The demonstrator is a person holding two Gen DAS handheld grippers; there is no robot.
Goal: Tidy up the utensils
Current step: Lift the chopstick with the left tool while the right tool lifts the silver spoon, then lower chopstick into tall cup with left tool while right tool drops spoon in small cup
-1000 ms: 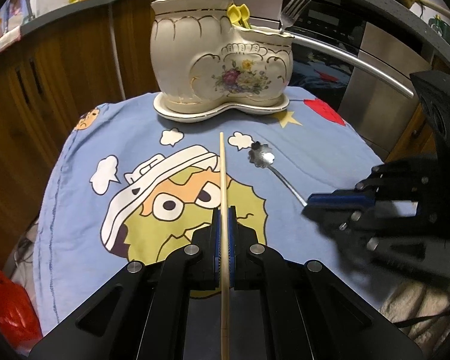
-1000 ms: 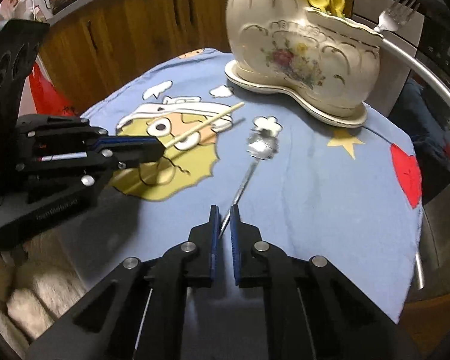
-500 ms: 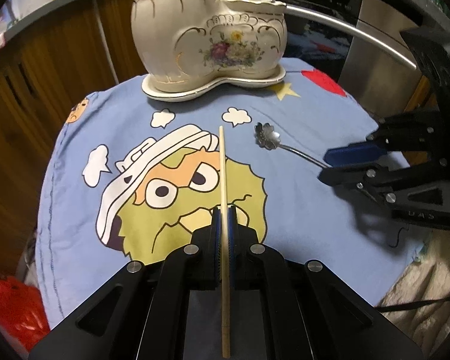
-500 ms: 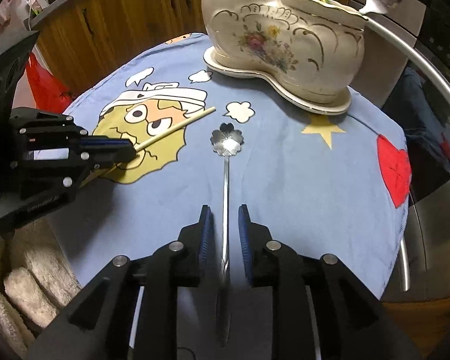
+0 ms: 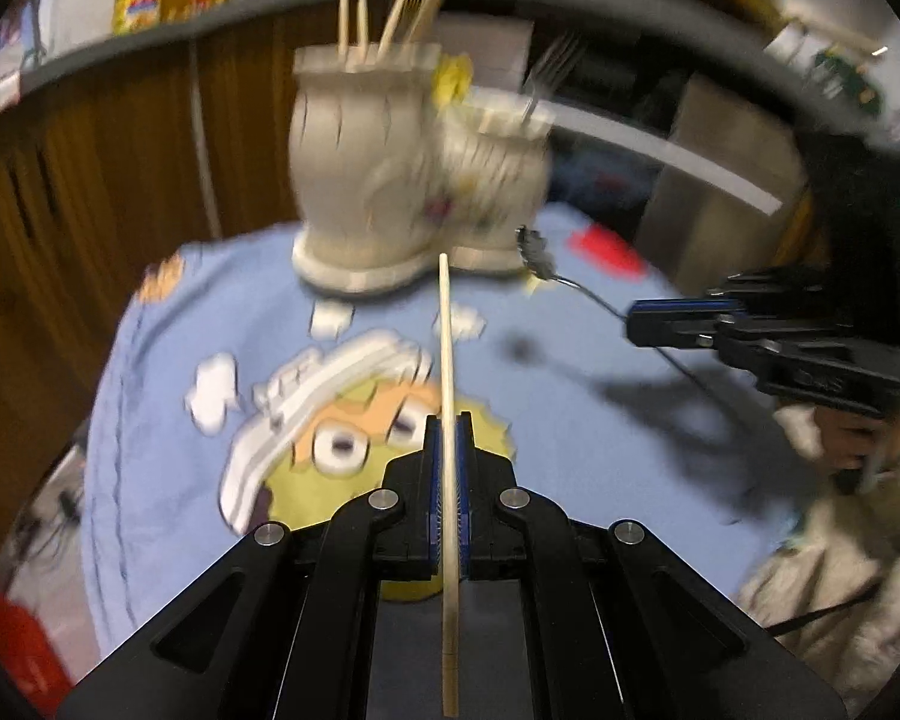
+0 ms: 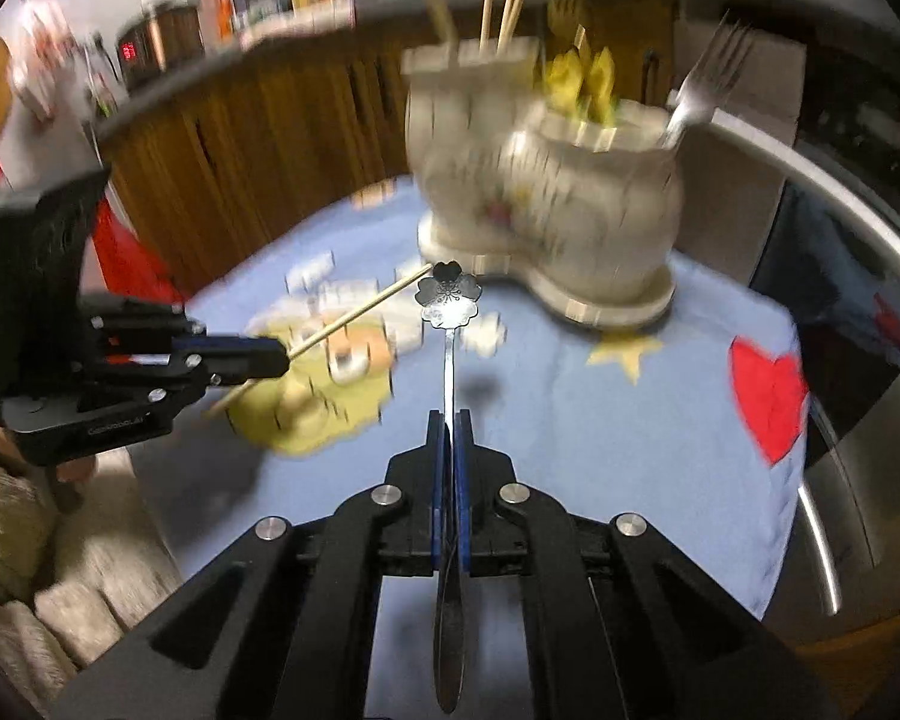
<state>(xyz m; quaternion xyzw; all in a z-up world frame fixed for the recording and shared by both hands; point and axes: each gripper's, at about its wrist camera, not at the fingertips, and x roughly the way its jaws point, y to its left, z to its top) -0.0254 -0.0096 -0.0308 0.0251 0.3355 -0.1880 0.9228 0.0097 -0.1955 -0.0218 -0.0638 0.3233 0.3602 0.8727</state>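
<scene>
While both views are smeared with blur, the left hand-held gripper (image 5: 447, 450) is plainly clamped on a pale wooden chopstick (image 5: 446, 360), whose tip points to twelve o'clock at the cream two-compartment ceramic utensil holder (image 5: 414, 180). Having just closed, the right hand-held gripper (image 6: 450, 438) pinches the thin handle of a silver flower-shaped metal spoon (image 6: 448, 300), its bowl raised above the blue cartoon-printed cloth (image 6: 600, 420) on the bench. In the right wrist view the holder stands at one o'clock.
</scene>
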